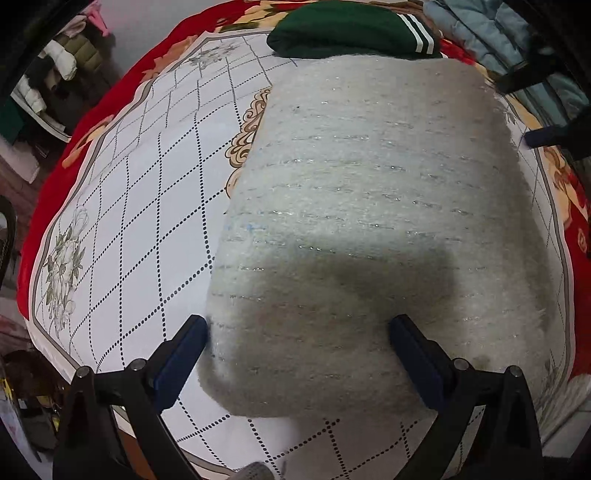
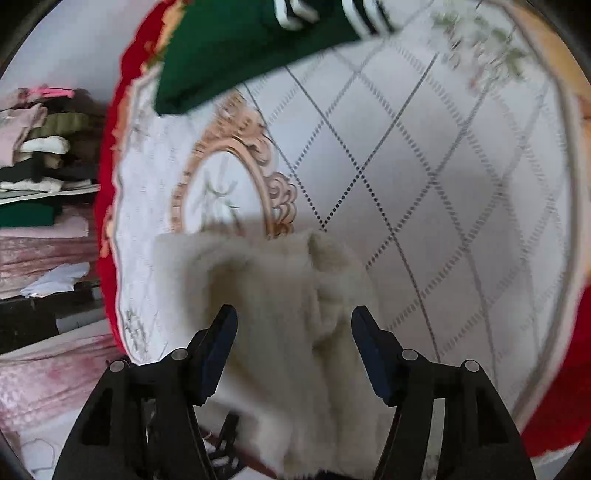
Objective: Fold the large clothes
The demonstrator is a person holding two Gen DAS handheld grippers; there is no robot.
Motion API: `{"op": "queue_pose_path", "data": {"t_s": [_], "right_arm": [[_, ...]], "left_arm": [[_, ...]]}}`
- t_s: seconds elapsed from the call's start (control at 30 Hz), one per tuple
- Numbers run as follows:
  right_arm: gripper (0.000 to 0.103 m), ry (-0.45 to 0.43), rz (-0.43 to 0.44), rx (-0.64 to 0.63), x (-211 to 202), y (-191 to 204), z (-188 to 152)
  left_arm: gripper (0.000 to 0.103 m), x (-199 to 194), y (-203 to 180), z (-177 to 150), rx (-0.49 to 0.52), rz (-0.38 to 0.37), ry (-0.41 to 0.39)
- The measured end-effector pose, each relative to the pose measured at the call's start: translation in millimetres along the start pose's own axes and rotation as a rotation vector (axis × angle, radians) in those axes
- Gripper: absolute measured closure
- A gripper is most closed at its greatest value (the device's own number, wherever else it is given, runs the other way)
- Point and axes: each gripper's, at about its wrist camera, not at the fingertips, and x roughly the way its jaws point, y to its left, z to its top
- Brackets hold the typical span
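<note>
A fuzzy pale grey sweater (image 1: 362,206) with thin glittery stripes lies folded flat on the white quilted bedspread (image 1: 140,206). My left gripper (image 1: 299,328) is open just above its near edge, one finger at the sweater's left side and one over it. In the right wrist view the same cream-looking sweater (image 2: 280,317) lies bunched between the fingers of my right gripper (image 2: 293,317), which is open and holds nothing. The right gripper's fingers also show at the right edge of the left wrist view (image 1: 546,110), beyond the sweater's far corner.
A folded dark green garment with white stripes (image 1: 351,29) lies at the far end of the bed; it also shows in the right wrist view (image 2: 236,44). A red floral blanket (image 1: 48,192) rims the bedspread. Stacked clothes (image 2: 44,147) fill shelves beside the bed. A pale blue padded jacket (image 1: 480,29) lies far right.
</note>
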Motion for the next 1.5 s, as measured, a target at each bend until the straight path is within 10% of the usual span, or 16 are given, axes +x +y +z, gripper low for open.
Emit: {"op": "queue_pose_path", "data": {"t_s": [0.2,0.33,0.5,0.63,0.7,0.73,0.77,1.07,1.23,1.43,1.5], "right_arm": [[0.039,0.194,0.163,-0.016,21.7,23.3,-73.0],[0.08,0.289,-0.095,-0.085,98.5,20.2,-112.4],[0.081,0.269,-0.17,0.003,120.5,9.6,-108.8],[0.07,0.276,-0.01,0.043,89.7,3.9,-101.4],[0.035,0.203,0.108,0.092,56.8,-9.1,-95.0],[0.002,0.151,0.107,0.096,42.5,-14.5,-91.3],[0.0,0.081,0.108,0.088,28.9,-19.4,-87.2],[0.0,-0.004,0.062,-0.012,90.0,-36.5,-40.5],[0.0,0.036,0.235,0.031,99.0,-55.9,-33.9],[0.003,0.083,0.281,-0.015,103.2,-52.7,-33.2],[0.024,0.066,0.301,0.021,96.8,-50.9,-32.0]], "left_arm": [[0.002,-20.7,9.6,2.3,-0.024,-0.024,0.015],[0.002,-42.7,39.2,8.5,-0.101,-0.003,0.002],[0.002,-40.1,80.8,31.5,-0.158,0.029,-0.015],[0.002,-19.4,88.5,54.8,-0.121,-0.032,-0.007],[0.002,-7.9,86.9,69.2,-0.09,-0.107,-0.005],[0.002,1.9,86.3,76.5,-0.081,-0.169,0.004],[0.002,8.3,86.2,81.6,-0.082,-0.203,0.015],[0.002,66.4,79.2,102.6,-0.075,-0.538,0.114],[0.002,74.7,77.6,104.9,-0.091,-0.689,0.134],[0.003,61.6,65.8,106.1,-0.033,-0.688,0.085],[0.003,51.1,64.7,107.2,0.001,-0.649,0.049]]}}
